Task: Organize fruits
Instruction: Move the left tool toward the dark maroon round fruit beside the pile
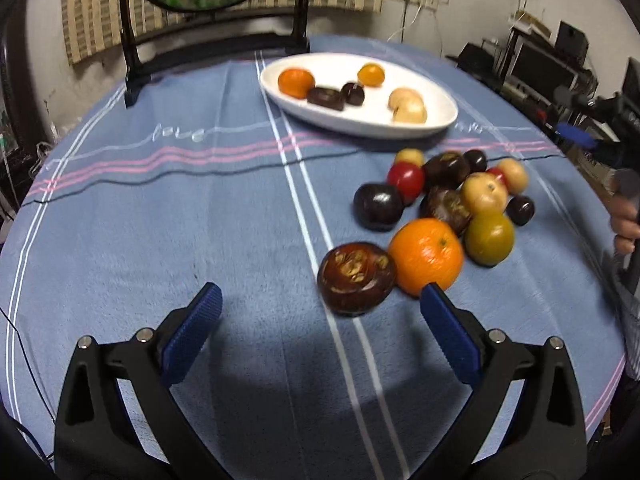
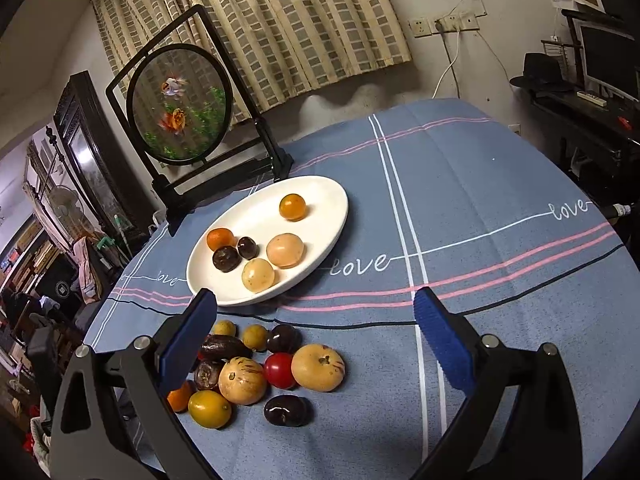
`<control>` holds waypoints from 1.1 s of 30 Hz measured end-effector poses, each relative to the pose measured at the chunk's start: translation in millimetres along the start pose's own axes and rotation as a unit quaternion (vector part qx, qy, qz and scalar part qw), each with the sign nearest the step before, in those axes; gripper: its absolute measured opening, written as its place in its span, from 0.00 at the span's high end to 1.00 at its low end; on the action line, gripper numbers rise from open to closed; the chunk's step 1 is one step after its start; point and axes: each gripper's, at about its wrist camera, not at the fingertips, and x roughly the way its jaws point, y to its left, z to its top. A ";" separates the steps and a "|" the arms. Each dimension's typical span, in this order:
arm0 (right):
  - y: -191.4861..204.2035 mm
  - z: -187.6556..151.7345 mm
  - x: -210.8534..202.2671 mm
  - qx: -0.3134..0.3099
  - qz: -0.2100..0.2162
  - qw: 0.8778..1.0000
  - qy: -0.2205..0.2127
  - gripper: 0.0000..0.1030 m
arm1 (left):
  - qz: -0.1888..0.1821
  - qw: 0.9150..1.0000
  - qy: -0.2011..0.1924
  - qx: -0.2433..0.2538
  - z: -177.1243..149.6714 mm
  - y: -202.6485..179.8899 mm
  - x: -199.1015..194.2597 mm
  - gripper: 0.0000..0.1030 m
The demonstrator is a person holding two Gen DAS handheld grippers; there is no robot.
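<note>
My surface [image 2: 500, 184] fills most of both views under a blue cloth [image 1: 160, 240] crossed by white and pink stripes, and the only writing I can read is the word "love" [image 2: 360, 264] stitched in white script, once just right of the plate, again at the right edge of the right wrist view, and a third time, partly hidden, left of the plate. At the upper left of that view stands a black frame [image 2: 264, 136] holding a round goldfish panel [image 2: 180, 104], with a checked curtain [image 2: 280, 32] behind it. The white oval plate [image 2: 332, 200] lies just in front of the frame and carries six fruits: two orange, two dark, two pale. The rest of the fruit sits in a loose pile [image 2: 260, 368] on the cloth near the plate, at lower centre of the right wrist view and right of centre in the left wrist view. My left tongs [image 1: 322, 300] stand wide open with nothing between the blue pads; the brown mangosteen [image 1: 356, 278] and the orange [image 1: 426, 254] lie just beyond the tips. My right tongs [image 2: 316, 308] are also spread wide and empty above the pile, their left pad covering part of it. A hand [image 1: 626, 228] shows at the right edge of the left wrist view.
</note>
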 end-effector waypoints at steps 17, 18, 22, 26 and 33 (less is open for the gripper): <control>1.7 0.2 0.5 0.000 0.000 1.000 0.003 0.04 | 0.064 0.991 -0.072 -0.089 7.3 48.5 -9.2 0.02; 1.9 -0.3 1.2 0.000 0.000 1.000 0.005 0.04 | 0.073 0.991 -0.077 -0.078 9.6 44.8 -8.7 0.02; 3.9 -2.1 4.1 -0.004 -0.001 1.000 0.011 0.04 | 0.094 0.992 -0.083 -0.035 23.7 29.7 -0.7 0.02; 3.6 -2.1 5.0 -0.005 -0.001 1.000 0.013 0.04 | 0.101 0.992 -0.073 0.017 28.7 12.8 12.2 0.05; 7.3 -4.4 8.4 -0.013 0.000 1.000 0.021 0.04 | 0.064 0.997 -0.039 0.009 31.5 19.0 27.9 0.42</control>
